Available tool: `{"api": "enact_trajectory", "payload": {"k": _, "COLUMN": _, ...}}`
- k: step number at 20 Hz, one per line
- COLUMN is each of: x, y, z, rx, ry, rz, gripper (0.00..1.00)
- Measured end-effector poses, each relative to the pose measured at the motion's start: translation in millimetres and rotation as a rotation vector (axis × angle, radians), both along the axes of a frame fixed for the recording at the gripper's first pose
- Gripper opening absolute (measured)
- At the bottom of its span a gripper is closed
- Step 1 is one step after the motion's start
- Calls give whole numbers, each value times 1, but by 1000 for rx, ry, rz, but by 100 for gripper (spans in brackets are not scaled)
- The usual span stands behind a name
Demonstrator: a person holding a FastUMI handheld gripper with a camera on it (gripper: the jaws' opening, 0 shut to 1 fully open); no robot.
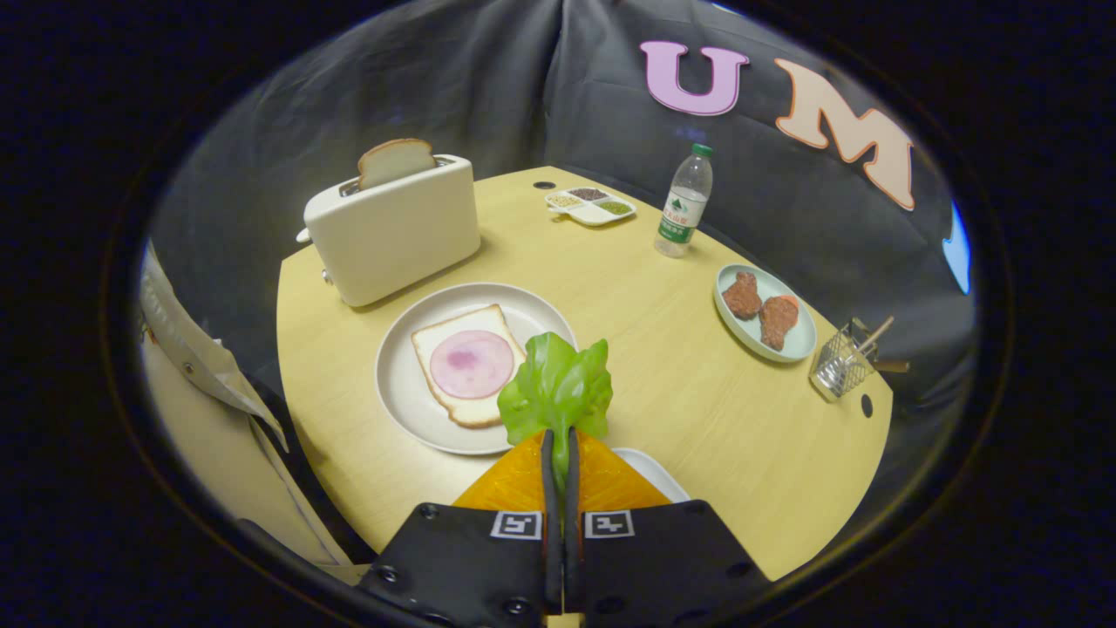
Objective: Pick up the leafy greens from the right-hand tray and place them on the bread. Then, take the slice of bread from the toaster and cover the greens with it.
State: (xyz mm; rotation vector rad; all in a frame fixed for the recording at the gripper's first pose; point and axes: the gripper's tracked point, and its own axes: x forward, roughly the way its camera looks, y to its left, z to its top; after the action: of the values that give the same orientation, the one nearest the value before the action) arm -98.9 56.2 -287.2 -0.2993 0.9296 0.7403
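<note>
Holding leafy greens [556, 392] pinched in your gripper [559, 453] | lifted above worktop [663, 349], beside plate [410, 401] | carry them onto bread [462, 366] | toaster [392, 231] slice waits

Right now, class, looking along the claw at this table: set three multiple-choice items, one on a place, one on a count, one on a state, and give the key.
1. Where is the bread slice?
A. in the toaster
B. on the green plate
C. beside the water bottle

2. How many meat pieces lie on the green plate?
A. one
B. two
C. four

3. What is the claw doing?
A. open over the table
B. shut on the leafy greens
C. shut on the bottle

Key: 1 A, the slice stands up out of the toaster's slot. 2 B, two brown pieces lie side by side. 3 B, both fingers press the greens' stem just ahead of the white plate holding bread with ham.
</note>
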Motion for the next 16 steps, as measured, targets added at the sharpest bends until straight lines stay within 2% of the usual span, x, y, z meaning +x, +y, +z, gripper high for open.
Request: {"api": "enact_trajectory", "payload": {"k": 16, "x": 0, "y": 95, "z": -1, "rx": 67, "ry": 32, "rz": 119, "gripper": 4}}
